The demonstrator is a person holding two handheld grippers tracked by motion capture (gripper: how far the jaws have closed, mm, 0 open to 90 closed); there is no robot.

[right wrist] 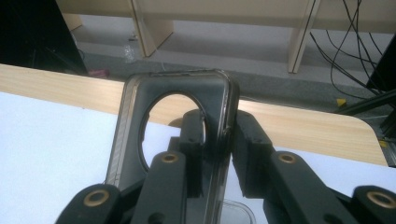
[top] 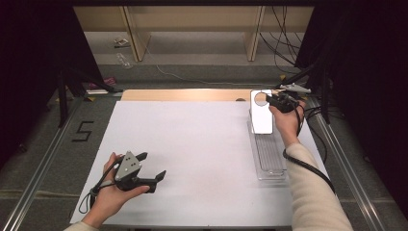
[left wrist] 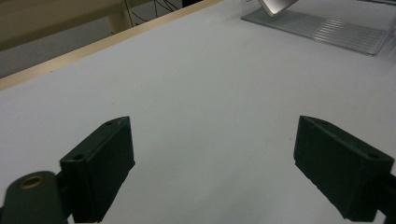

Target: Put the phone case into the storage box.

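A phone case (top: 261, 111) with a round camera hole stands upright over the far end of a clear ridged tray (top: 269, 156) at the table's right side. My right gripper (top: 275, 101) is shut on the case's top right edge. In the right gripper view the dark translucent case (right wrist: 180, 93) is pinched between the two black jaws by its side wall next to the hole. My left gripper (top: 153, 166) rests low near the front left of the white sheet, open, with nothing between its fingers (left wrist: 100, 163). The tray (left wrist: 327, 30) shows far off in the left gripper view.
A white sheet (top: 192, 154) covers most of the wooden table (top: 183, 95). Metal rails run along both sides. Beyond the far edge are a wooden shelf frame (top: 139, 33), cables and floor litter. A "5" (top: 82, 131) is marked on the floor at left.
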